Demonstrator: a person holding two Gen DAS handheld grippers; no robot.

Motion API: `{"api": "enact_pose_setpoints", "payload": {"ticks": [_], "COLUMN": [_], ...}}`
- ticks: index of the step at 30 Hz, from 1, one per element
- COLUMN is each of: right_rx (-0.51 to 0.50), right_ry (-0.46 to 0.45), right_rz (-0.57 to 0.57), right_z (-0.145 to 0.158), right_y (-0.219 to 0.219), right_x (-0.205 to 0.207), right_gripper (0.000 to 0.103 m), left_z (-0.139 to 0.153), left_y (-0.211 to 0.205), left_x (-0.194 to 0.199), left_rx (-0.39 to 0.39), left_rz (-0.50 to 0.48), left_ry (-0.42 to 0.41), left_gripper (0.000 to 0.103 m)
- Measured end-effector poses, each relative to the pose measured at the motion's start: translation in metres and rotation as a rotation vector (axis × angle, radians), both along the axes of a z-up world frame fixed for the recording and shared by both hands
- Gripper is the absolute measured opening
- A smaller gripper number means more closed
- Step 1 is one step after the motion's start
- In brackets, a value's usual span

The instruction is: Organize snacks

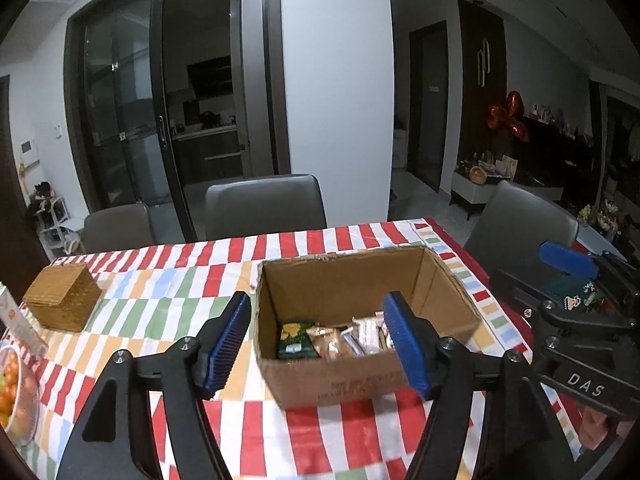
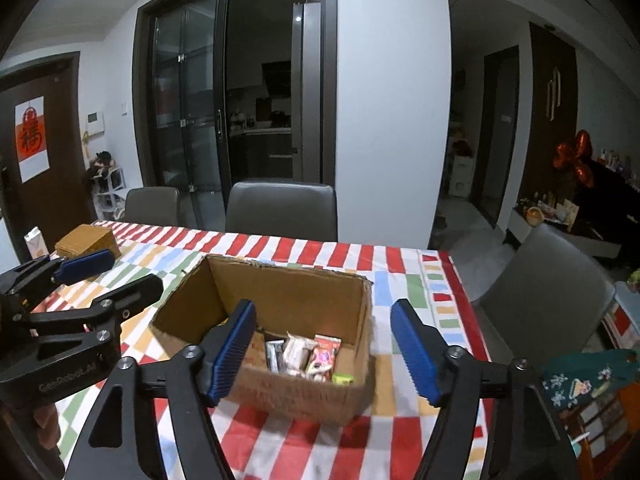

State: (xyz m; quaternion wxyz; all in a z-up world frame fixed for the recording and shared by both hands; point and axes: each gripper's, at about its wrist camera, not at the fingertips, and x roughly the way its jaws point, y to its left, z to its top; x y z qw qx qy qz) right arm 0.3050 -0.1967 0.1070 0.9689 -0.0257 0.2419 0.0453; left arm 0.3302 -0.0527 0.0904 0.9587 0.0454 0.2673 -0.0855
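Snacks in mixed wrappers lie packed along the near wall of the open brown cardboard box [image 1: 360,304], which stands on the desk [image 1: 168,280] under a red, white and pastel checked cloth. A dark green packet [image 1: 295,340] sits at the left end of the row, with pale and pink wrapped bars [image 2: 304,354] beside it; the far half of the box floor is bare, probably left as room for more. The left gripper [image 1: 320,344] hovers just before the box, its blue ribbed fingers [image 1: 230,340] spread wide and holding nothing. The right gripper [image 2: 326,348] is likewise spread and empty, framing the box's right half. Both look poised to reach in or to take hold of the box. A woven wicker box [image 1: 62,298] rests well apart at the left, near a bowl of orange fruit [image 1: 12,388].
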Motion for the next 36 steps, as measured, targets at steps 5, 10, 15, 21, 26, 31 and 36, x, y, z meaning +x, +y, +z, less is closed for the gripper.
{"api": "enact_pose_setpoints", "payload": {"ticks": [5,10,15,21,26,31,36], "right_rx": [-0.023,-0.028,0.000,0.013,0.019,0.011,0.010], "right_ry": [-0.047,-0.079,-0.083,-0.060,-0.047,-0.064,-0.087], "right_rz": [-0.023,-0.032,-0.036,-0.049,-0.060,-0.065,-0.075], "right_z": [0.005,0.005,-0.003,-0.020,-0.027,-0.026,-0.024], "right_y": [0.000,0.000,0.001,0.001,0.000,0.001,0.002], "right_x": [-0.046,-0.087,-0.125,-0.158,-0.183,-0.200,-0.214], "right_gripper": [0.083,0.088,0.092,0.092,0.092,0.092,0.092], "left_z": [0.004,0.006,0.005,-0.004,-0.006,-0.006,-0.005], "left_y": [0.006,0.010,0.013,0.021,0.025,0.026,0.029], "left_x": [-0.045,-0.087,-0.122,-0.158,-0.182,-0.196,-0.209], "left_rx": [0.000,0.005,0.018,0.014,-0.003,0.001,-0.005], "left_rz": [0.027,0.018,0.030,0.057,0.059,0.056,0.065], "left_ry": [-0.042,-0.069,-0.105,-0.117,-0.119,-0.120,-0.127], "left_gripper": [0.083,0.090,0.098,0.103,0.103,0.103,0.103]}}
